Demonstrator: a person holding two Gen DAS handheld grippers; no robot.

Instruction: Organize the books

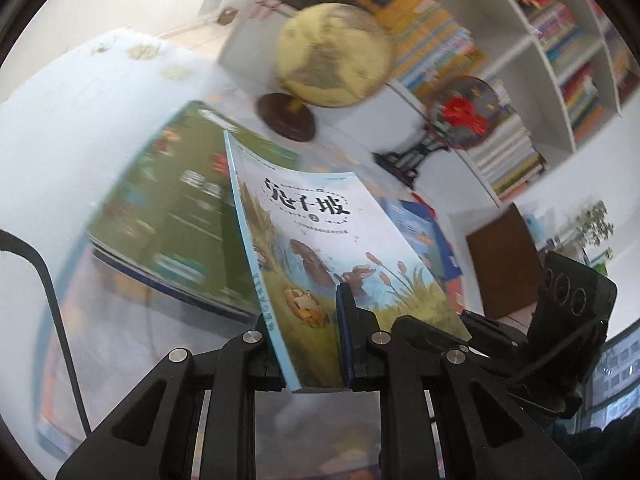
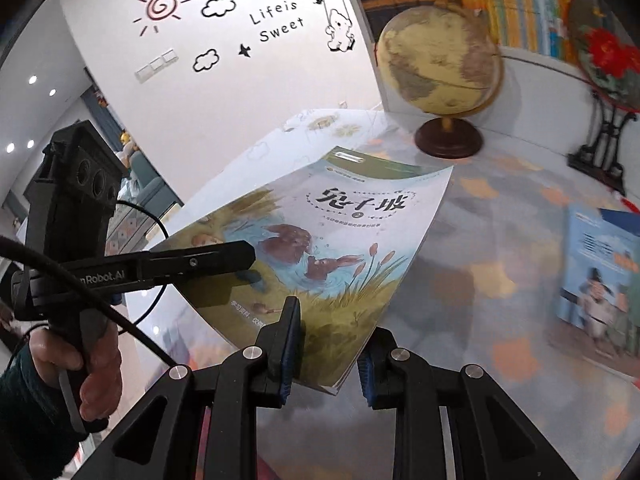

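A thin book with a rabbit cover [image 1: 320, 232] is lifted off the table, and both grippers have hold of it. My left gripper [image 1: 304, 320] is shut on its lower edge, one finger hidden behind the cover. In the right wrist view the rabbit book [image 2: 340, 232] tilts up, my right gripper [image 2: 330, 344] shut on its near corner. The left gripper [image 2: 240, 264] clamps its left edge there, held by a hand [image 2: 100, 360]. A green-covered book [image 1: 172, 208] lies flat behind and below it. A blue book [image 2: 600, 264] lies at the right.
A globe [image 2: 440, 64] on a wooden base stands at the back of the table [image 2: 500, 260]. A round red-flower fan on a black stand [image 1: 464, 112] is beside it. White shelves [image 1: 560, 40] packed with books fill the far right. A black cable [image 1: 52, 300] hangs left.
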